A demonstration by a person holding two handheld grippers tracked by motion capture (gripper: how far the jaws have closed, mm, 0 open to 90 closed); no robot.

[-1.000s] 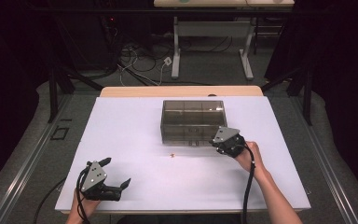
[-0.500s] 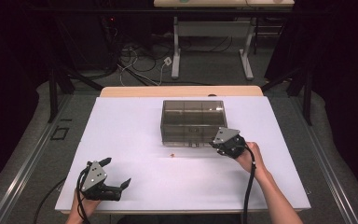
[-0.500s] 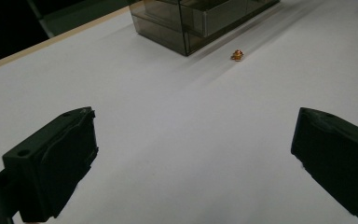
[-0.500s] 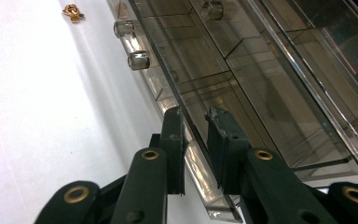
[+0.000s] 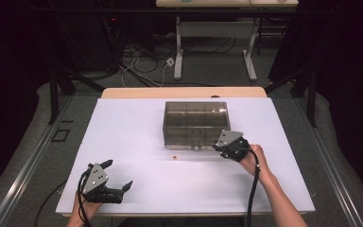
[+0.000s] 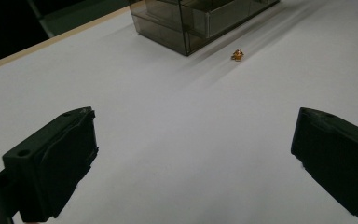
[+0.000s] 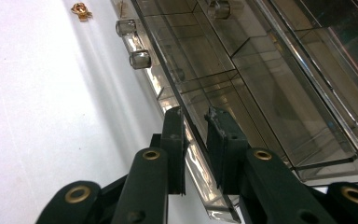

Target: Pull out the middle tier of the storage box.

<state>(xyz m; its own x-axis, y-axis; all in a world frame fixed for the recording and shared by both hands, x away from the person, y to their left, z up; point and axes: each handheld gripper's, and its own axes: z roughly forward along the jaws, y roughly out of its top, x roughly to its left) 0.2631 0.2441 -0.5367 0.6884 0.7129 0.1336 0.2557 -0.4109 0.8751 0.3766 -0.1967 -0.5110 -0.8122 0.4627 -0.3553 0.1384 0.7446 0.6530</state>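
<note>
Your right gripper (image 5: 223, 145) clamps the front wall of the clear box (image 5: 196, 122).

Your left gripper (image 5: 116, 177) rests near the table's (image 5: 132, 132) front-left edge, jaws spread wide with nothing between them. Midway lies a small gold piece (image 5: 174, 157), just in front of the box. On the right, your jaws pinch the box's front wall at its right corner, near its two clear knobs (image 7: 140, 59).

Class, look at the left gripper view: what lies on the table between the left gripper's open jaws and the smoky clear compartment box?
Bare white table, apart from one small gold piece lying just short of the box; the left gripper touches nothing.
</note>
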